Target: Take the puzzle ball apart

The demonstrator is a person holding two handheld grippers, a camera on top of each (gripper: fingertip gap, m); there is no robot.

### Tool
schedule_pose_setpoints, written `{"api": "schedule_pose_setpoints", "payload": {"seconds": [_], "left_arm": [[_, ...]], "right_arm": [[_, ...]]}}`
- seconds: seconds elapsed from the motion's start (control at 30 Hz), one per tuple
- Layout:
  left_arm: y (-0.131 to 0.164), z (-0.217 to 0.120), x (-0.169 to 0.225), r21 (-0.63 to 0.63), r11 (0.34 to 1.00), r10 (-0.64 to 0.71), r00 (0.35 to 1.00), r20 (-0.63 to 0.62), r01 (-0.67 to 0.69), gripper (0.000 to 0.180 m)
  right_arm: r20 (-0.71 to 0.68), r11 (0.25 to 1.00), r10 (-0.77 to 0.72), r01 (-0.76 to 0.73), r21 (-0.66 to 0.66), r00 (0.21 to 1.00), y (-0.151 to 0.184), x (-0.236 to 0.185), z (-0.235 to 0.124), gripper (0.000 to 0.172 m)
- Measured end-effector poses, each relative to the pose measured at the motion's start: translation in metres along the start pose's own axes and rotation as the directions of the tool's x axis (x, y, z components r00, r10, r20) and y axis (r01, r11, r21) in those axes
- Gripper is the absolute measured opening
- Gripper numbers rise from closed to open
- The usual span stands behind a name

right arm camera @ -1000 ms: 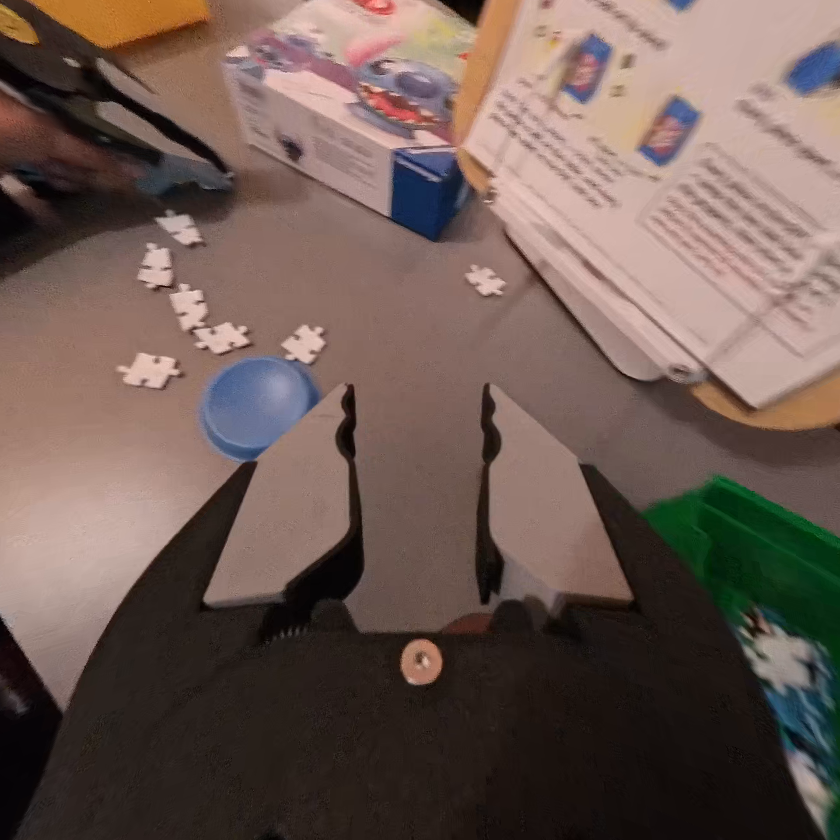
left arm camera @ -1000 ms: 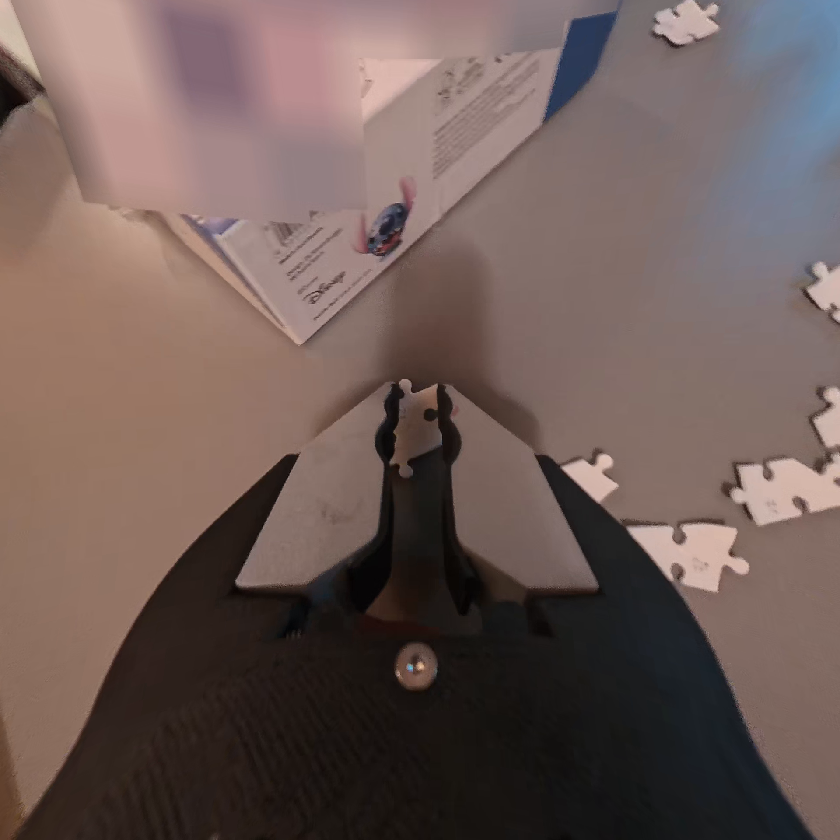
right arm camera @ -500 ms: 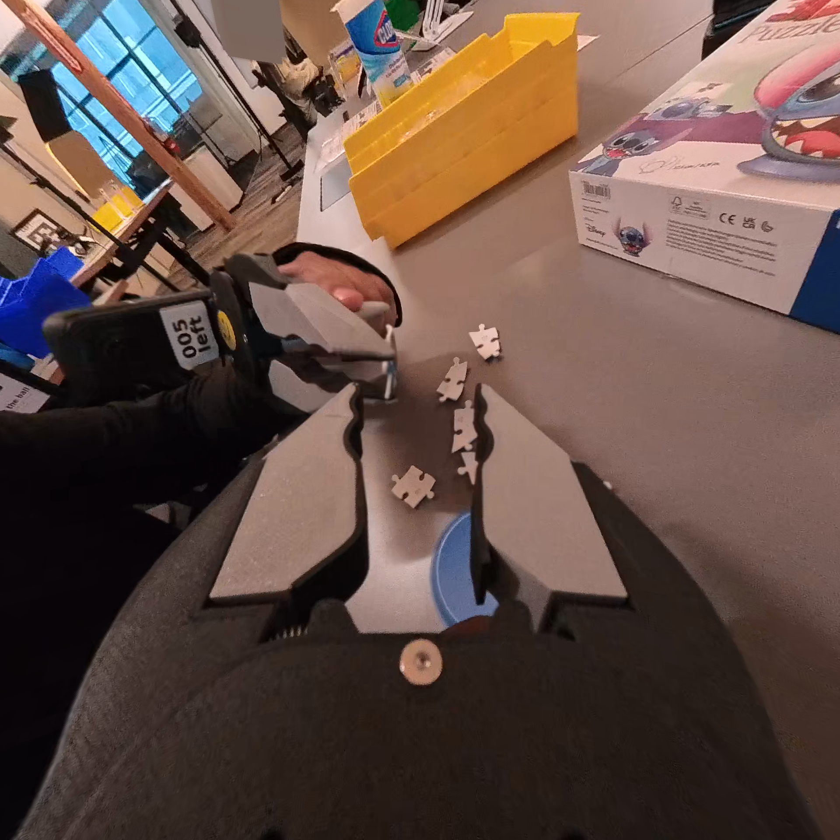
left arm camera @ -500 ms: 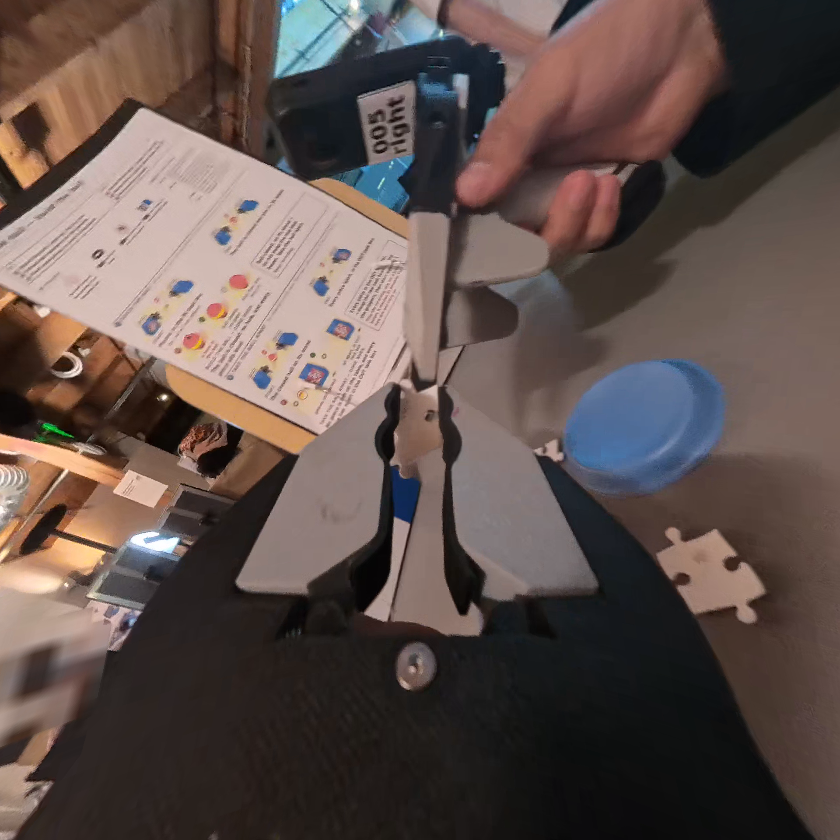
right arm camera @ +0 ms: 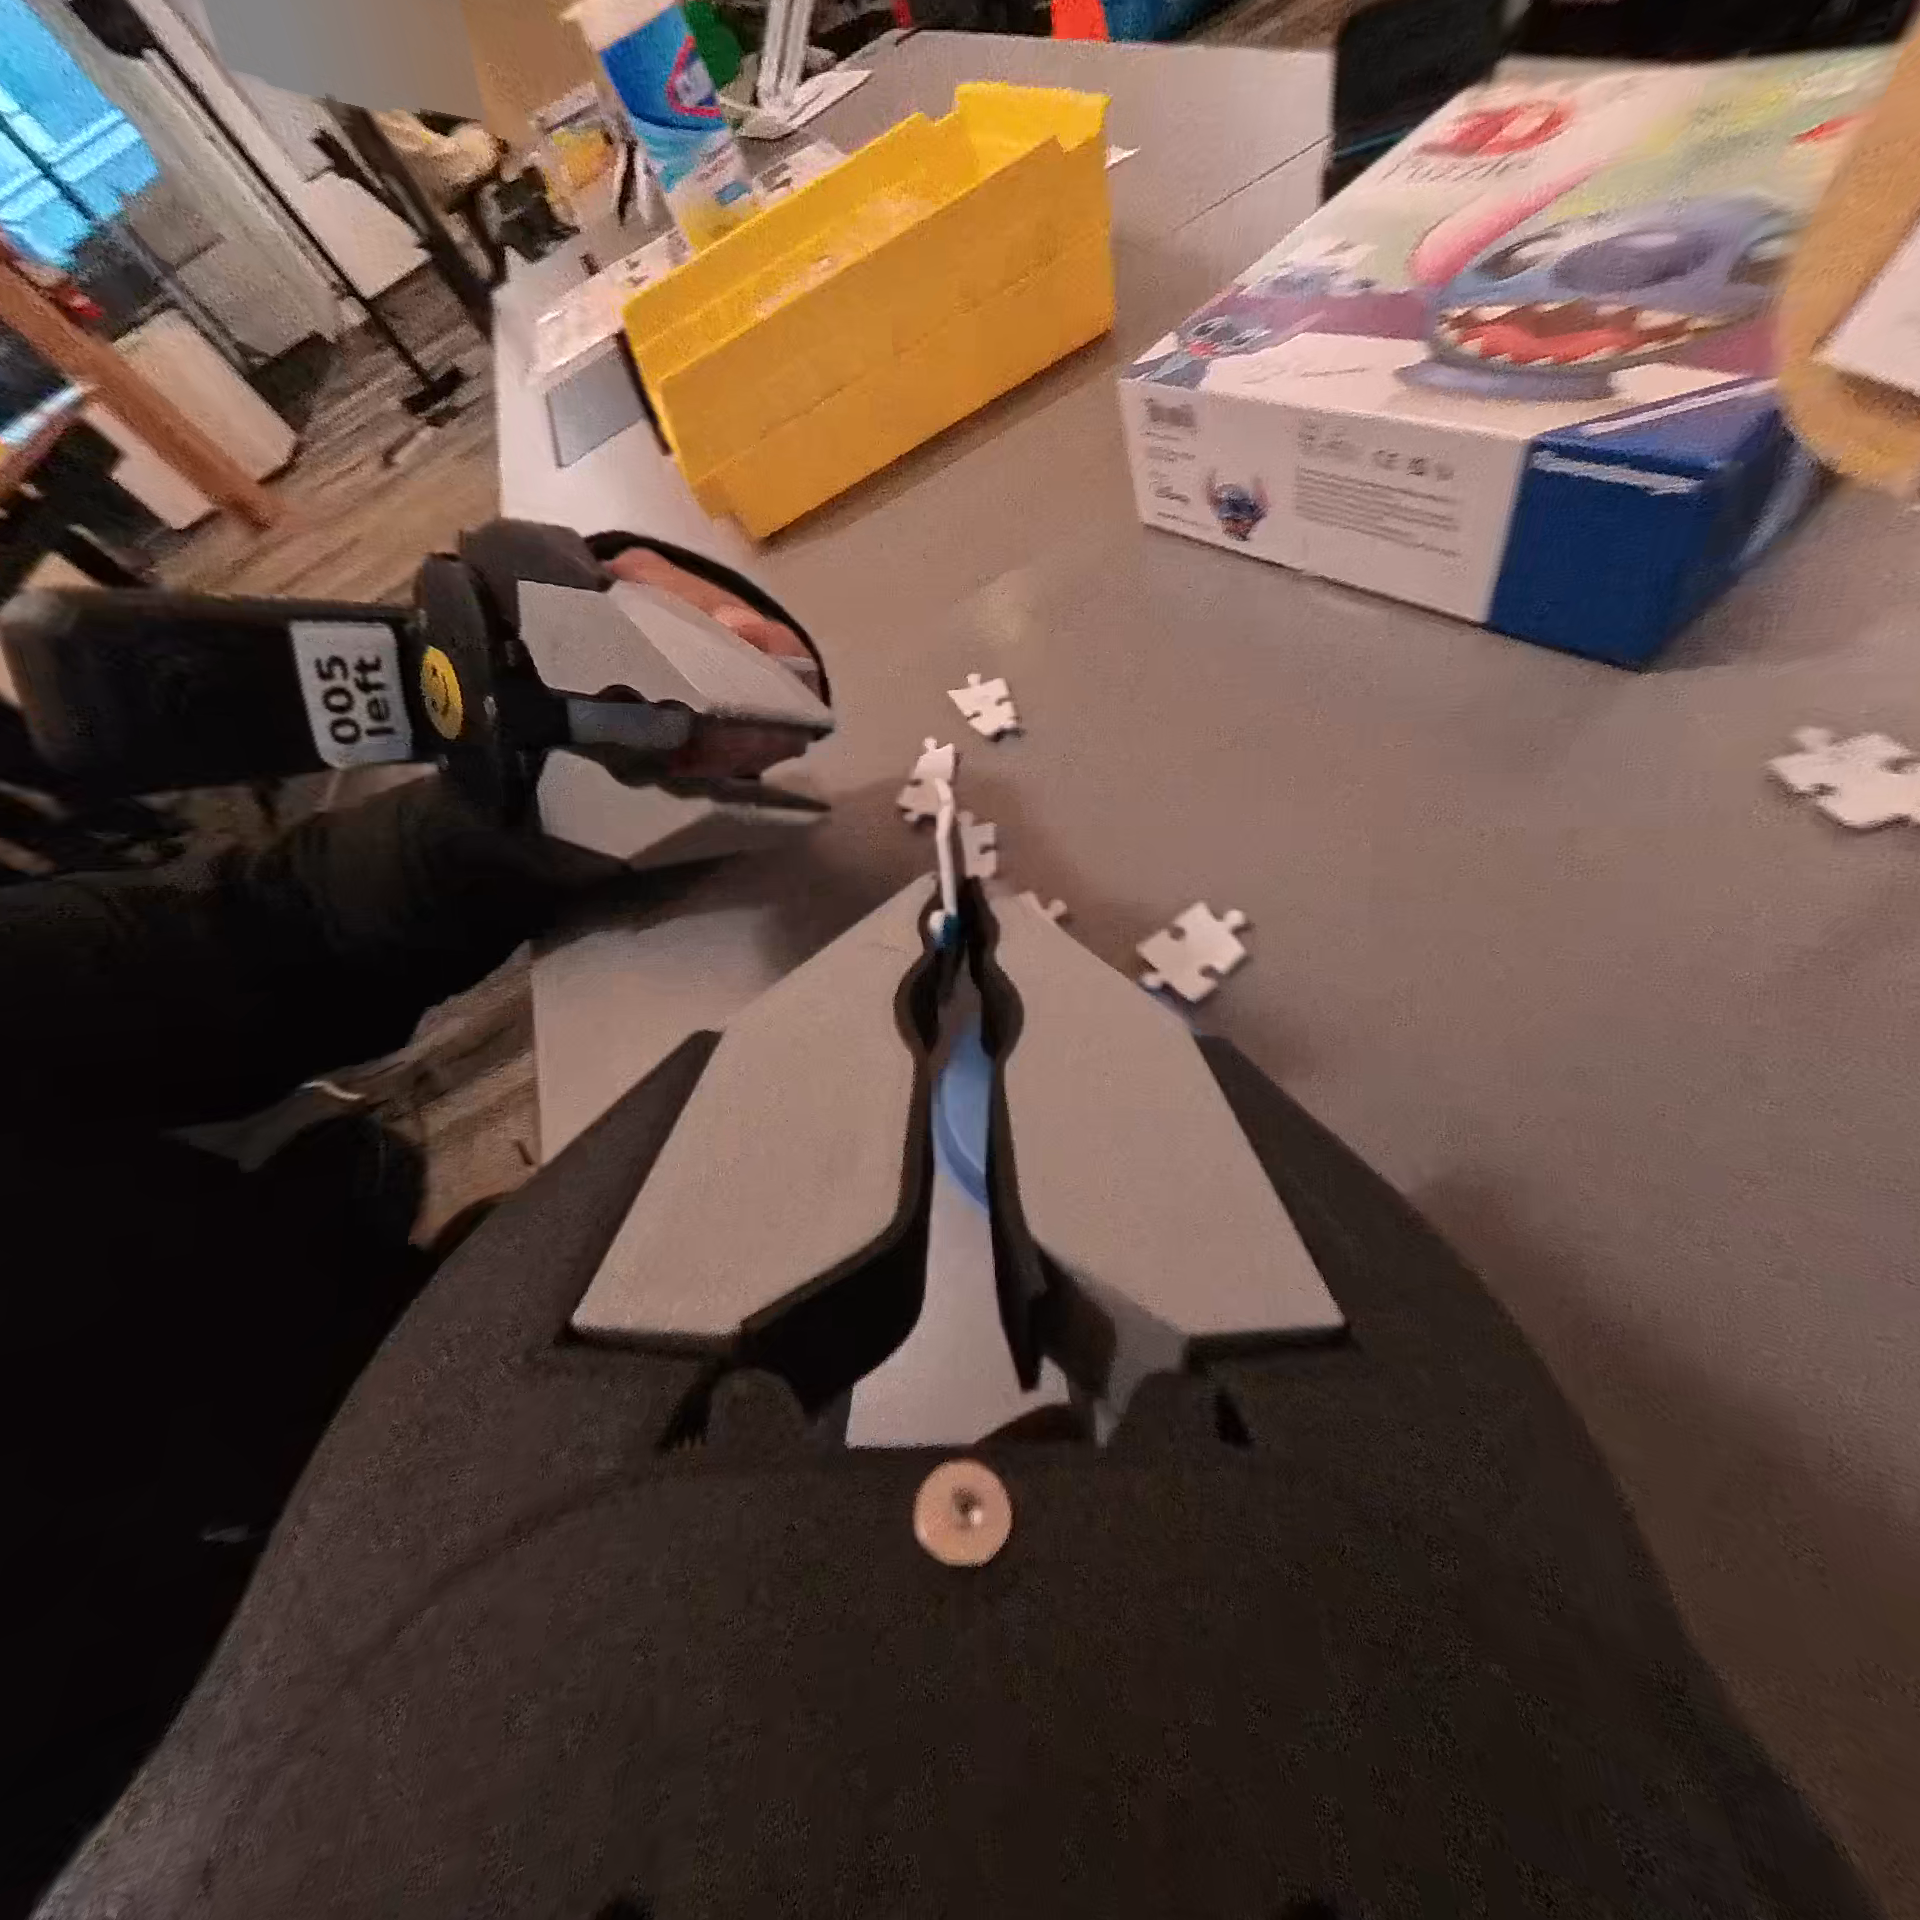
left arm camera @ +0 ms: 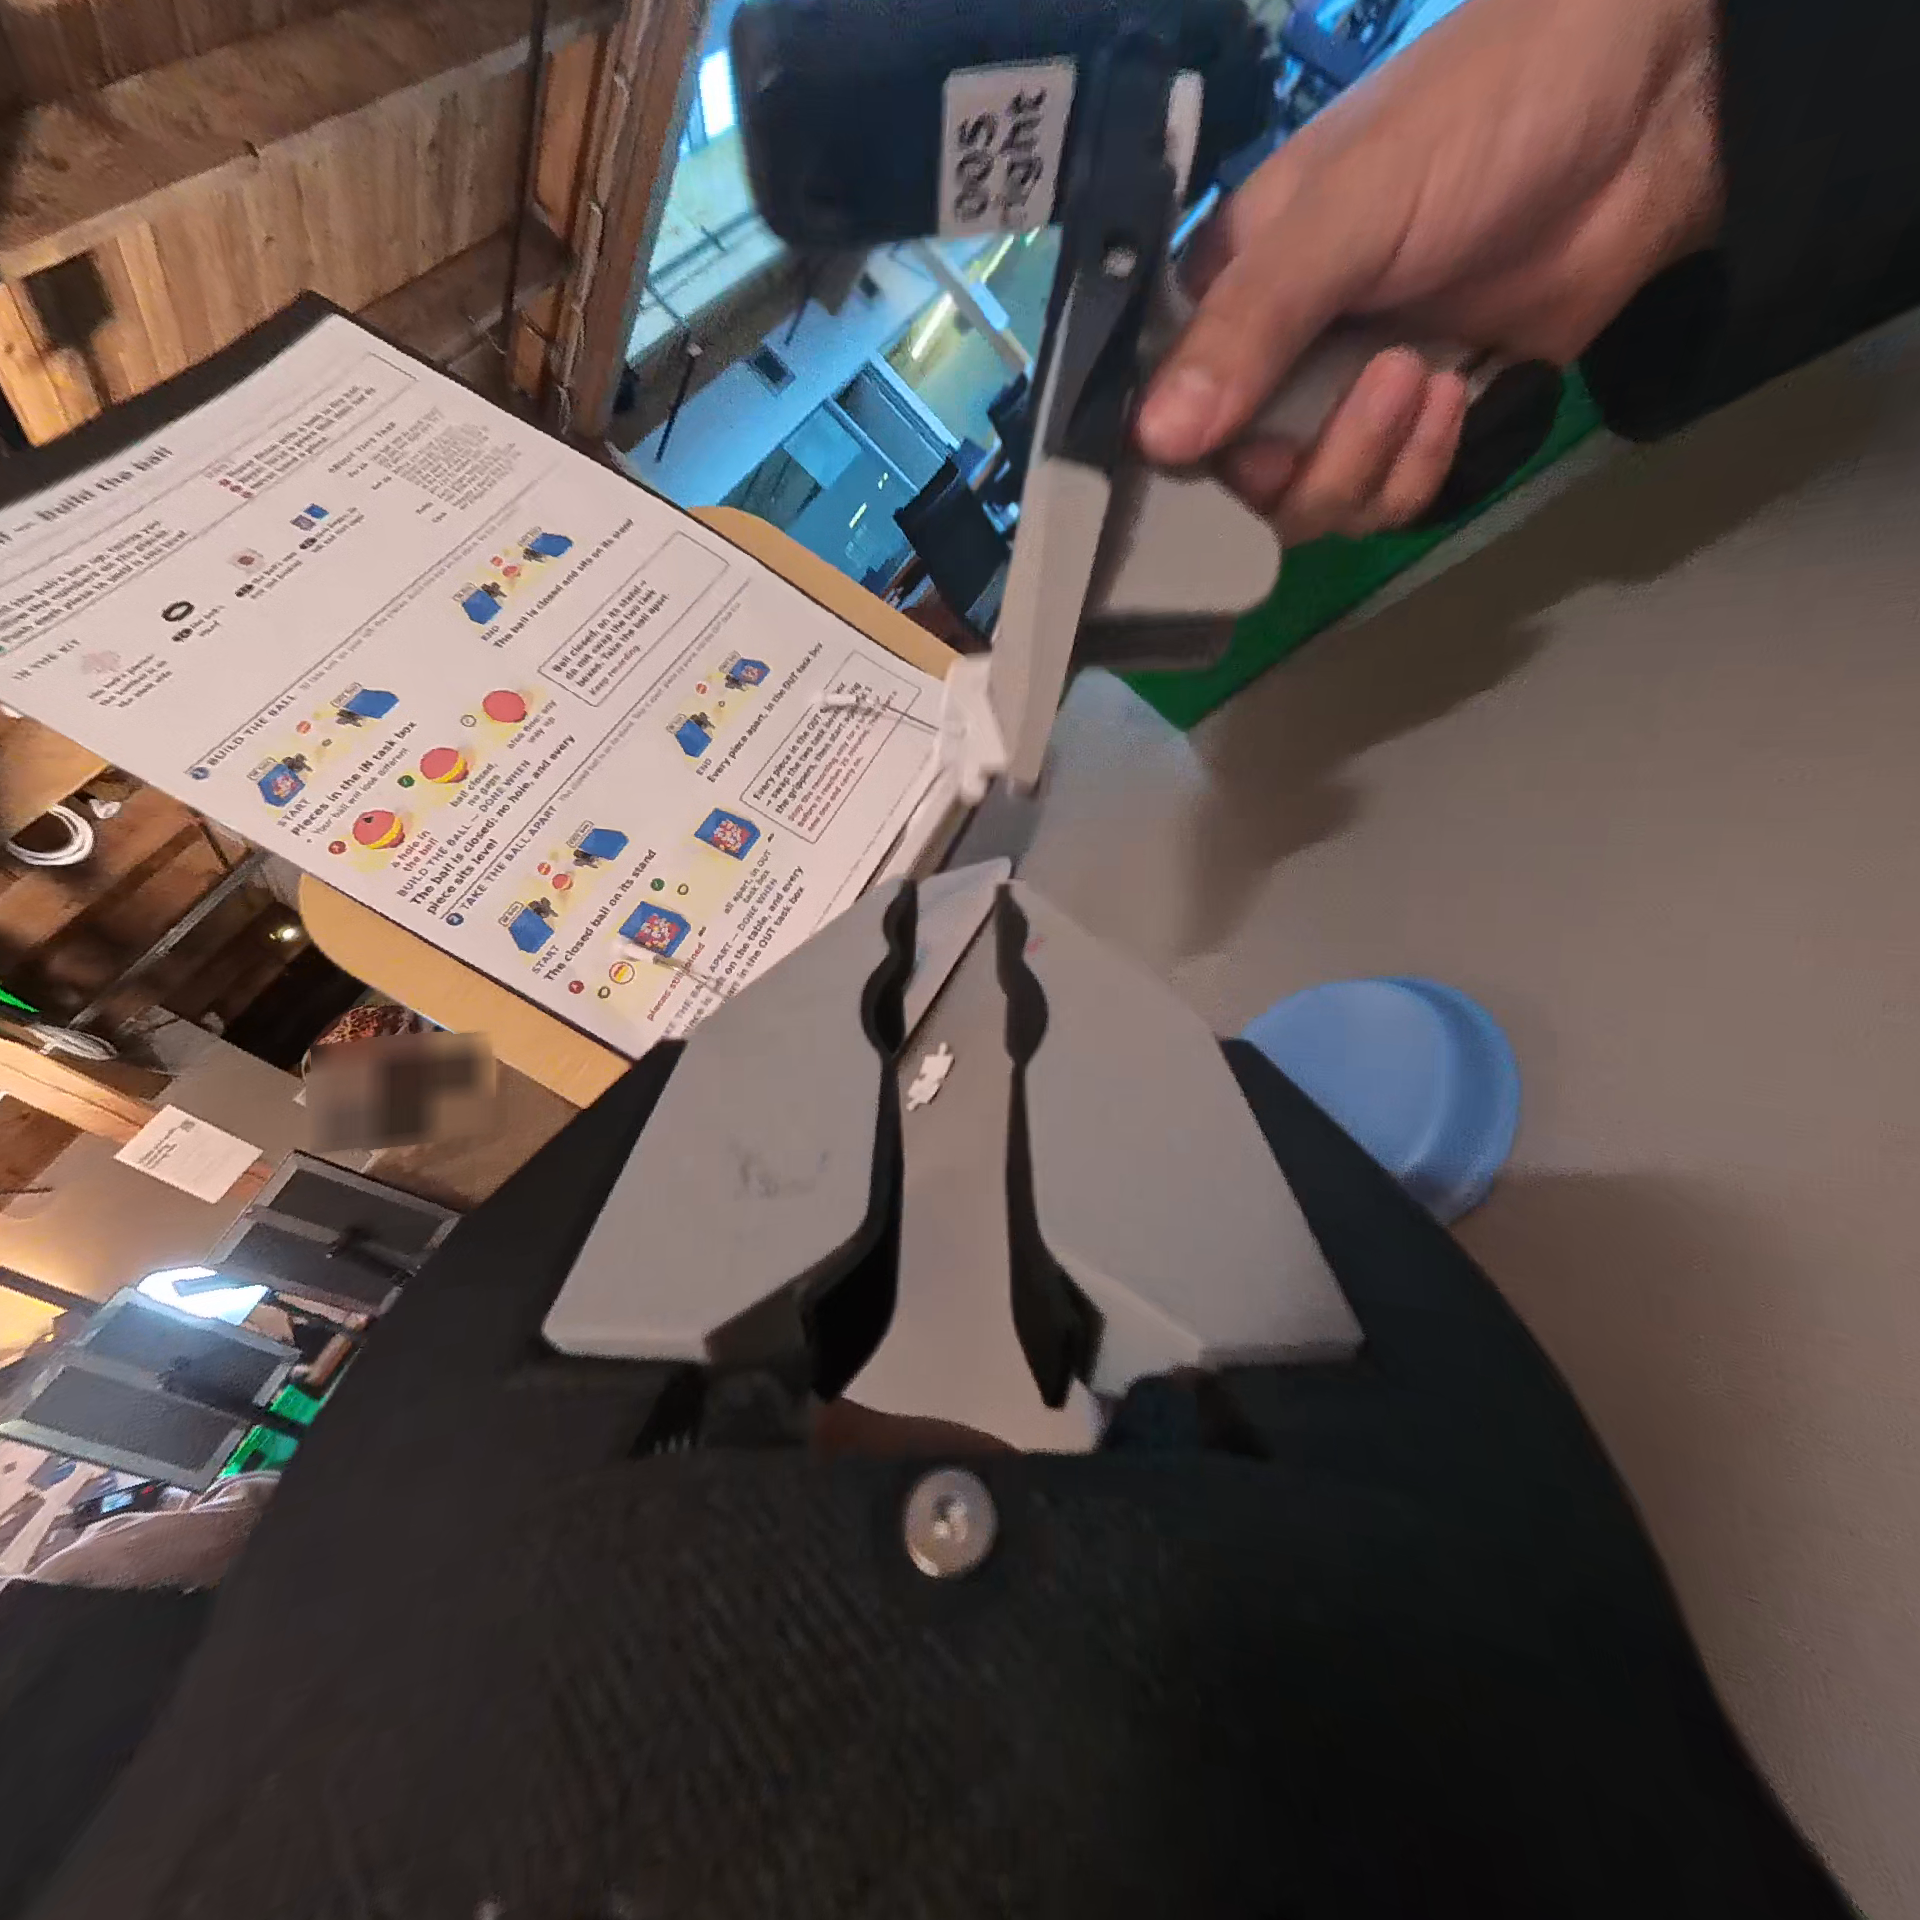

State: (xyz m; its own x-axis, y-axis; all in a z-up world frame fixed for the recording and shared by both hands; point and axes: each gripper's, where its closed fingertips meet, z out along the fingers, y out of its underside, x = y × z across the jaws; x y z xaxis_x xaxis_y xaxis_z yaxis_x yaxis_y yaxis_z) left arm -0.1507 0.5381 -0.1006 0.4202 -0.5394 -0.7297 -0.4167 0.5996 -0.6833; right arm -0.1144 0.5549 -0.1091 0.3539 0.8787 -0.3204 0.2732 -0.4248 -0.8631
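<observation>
Above the table [right arm camera: 1455,935], right tool [right arm camera: 951,904] pinches a white puzzle piece [right arm camera: 943,842] edge-on.

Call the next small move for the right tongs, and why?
Probably lift the right tongs clear of the left tongs. They are shut on a white puzzle piece, held edge-on at the tips, while the left pair stands slightly open with nothing between its fingers. Loose pieces and the blue dish lie just below.

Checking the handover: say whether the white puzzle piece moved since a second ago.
Yes. The white puzzle piece left the left hand-held gripper and sits ahead of its fingertips, pinched in the right hand-held gripper.
</observation>
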Motion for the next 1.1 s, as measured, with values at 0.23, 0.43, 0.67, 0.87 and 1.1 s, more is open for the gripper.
{"api": "schedule_pose_setpoints", "payload": {"seconds": [0.23, 0.43, 0.67, 0.87, 1.1], "left_arm": [[-0.001, 0.002, -0.002, 0.012, 0.999, -0.046, 0.999, 0.006, 0.046, 0.013], [0.006, 0.002, 0.000, 0.002, 0.997, -0.074, 0.997, -0.008, 0.074, 0.015], [0.053, 0.001, -0.013, -0.207, 0.972, -0.107, 0.993, 0.048, 0.115, 0.017], [0.097, 0.000, -0.022, -0.390, 0.879, -0.248, 0.961, 0.119, 0.275, 0.027], [0.122, -0.002, -0.012, -0.490, 0.831, -0.246, 0.964, 0.098, 0.262, 0.031]], "right_arm": [[-0.188, 0.999, 0.008, 0.002, 0.054, 0.982, 0.000, 0.028, -0.078, 0.000], [-0.109, 0.999, 0.015, -0.010, 0.047, 0.994, 0.009, 0.017, -0.059, 0.000], [-0.557, 0.992, -0.070, 0.117, 0.048, 0.827, -0.011, 0.068, -0.174, 0.000], [-0.925, 0.979, -0.072, -0.153, -0.138, 0.372, 0.022, 0.162, -0.342, 0.047], [-0.806, 0.985, -0.117, -0.035, -0.168, 0.580, -0.003, 0.139, -0.272, 0.027]]}}
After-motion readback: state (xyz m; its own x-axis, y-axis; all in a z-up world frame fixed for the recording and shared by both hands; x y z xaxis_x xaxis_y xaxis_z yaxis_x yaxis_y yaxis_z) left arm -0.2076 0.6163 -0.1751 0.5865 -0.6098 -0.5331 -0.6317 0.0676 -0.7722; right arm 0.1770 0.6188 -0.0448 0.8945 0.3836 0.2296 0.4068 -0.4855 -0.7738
